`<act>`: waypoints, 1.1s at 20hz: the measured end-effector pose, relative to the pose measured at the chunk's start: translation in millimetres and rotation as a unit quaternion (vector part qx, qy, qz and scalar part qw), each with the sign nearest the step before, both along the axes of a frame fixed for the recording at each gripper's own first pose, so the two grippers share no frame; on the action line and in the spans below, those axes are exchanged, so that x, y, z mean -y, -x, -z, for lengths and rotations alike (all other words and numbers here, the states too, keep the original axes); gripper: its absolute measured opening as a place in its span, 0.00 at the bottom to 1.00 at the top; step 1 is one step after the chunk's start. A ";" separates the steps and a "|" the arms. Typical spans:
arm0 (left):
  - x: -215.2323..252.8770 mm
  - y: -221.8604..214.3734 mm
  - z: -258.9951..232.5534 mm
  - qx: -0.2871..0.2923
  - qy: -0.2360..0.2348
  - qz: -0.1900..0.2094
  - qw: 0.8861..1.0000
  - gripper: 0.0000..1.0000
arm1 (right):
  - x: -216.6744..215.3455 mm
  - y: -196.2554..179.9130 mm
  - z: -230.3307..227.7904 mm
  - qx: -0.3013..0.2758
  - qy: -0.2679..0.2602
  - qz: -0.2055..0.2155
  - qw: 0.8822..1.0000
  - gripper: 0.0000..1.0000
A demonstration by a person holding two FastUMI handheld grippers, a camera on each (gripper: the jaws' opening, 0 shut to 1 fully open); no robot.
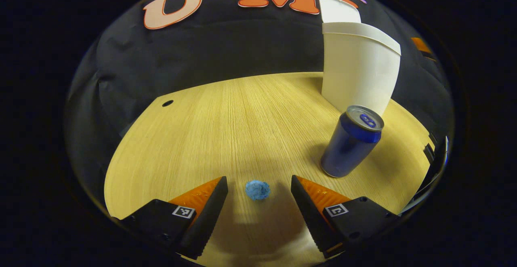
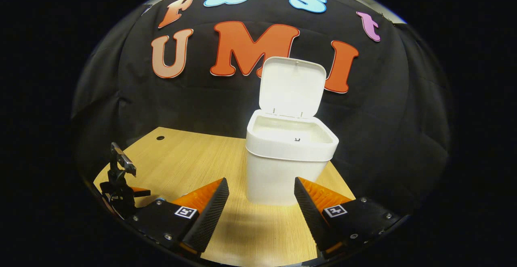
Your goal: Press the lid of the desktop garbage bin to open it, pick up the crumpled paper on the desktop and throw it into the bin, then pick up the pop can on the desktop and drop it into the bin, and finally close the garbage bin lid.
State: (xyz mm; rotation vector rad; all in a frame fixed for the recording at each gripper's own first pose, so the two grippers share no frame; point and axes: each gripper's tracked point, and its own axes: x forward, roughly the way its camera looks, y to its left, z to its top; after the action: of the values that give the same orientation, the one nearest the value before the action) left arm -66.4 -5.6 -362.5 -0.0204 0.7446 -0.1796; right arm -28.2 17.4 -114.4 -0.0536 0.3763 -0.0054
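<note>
A wooden desktop carries a white garbage bin, which stands near the desktop's far edge against the black cloth wall. In the right gripper view the bin's lid stands raised upright behind the open mouth, hinged at the back rim, and the inside of the bin looks pale and bare as far as can be seen. In the left gripper view the bin rises at the far right of the desktop.

Just in front of the bin, and a little to its near side, a blue pop can stands upright on the wood, its silver top showing.

Well clear of the bin, toward the near edge, a small blue wad of crumpled paper lies on the desktop. The left gripper hangs over it with fingers spread wide, the paper lying between the two fingertips and touched by neither.

The right gripper faces the bin's front wall, fingers likewise parted and holding nothing. At the left of the bin in the right gripper view, the other gripper's dark frame shows near the desktop's edge.
</note>
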 end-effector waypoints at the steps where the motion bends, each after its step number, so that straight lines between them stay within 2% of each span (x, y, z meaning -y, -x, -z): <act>1: -0.6 -0.2 6.3 -0.002 0.005 0.000 1.000 1.00 | -2.7 1.7 1.1 -0.002 -0.001 0.001 1.000 0.99; 3: -3.7 0.4 10.6 -0.010 0.011 -0.002 1.000 0.98 | -8.7 5.6 3.3 -0.007 0.000 0.001 1.000 0.99; 9: -6.4 -6.8 20.5 -0.015 0.023 0.005 1.000 0.51 | -24.8 15.2 14.0 -0.030 -0.006 0.002 1.000 0.99; 10: -4.7 -6.6 20.9 -0.017 0.028 0.009 0.999 0.39 | -28.7 14.5 15.3 -0.032 -0.007 0.001 0.999 0.99; 11: -4.2 -6.5 22.3 -0.015 0.029 0.014 0.999 0.39 | -32.6 14.2 15.7 -0.033 -0.008 -0.002 0.999 0.99; 13: -6.8 -6.5 22.5 -0.015 0.029 0.018 0.999 0.20 | -42.2 13.2 18.7 -0.037 -0.011 -0.008 0.999 0.99; 17: -11.0 -11.8 9.3 -0.006 0.038 0.019 0.999 0.20 | -60.6 11.6 31.6 -0.047 -0.016 -0.036 0.998 0.99; 22: -25.2 -17.5 -15.1 0.011 0.031 -0.008 0.999 0.20 | -84.8 11.2 53.2 -0.067 -0.009 -0.107 0.992 0.99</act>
State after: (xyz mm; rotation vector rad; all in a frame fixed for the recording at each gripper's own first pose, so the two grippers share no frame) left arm -48.9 19.5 -347.4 -0.0835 0.7157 -0.1874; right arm -39.4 102.3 -167.6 -0.0758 0.5030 0.2145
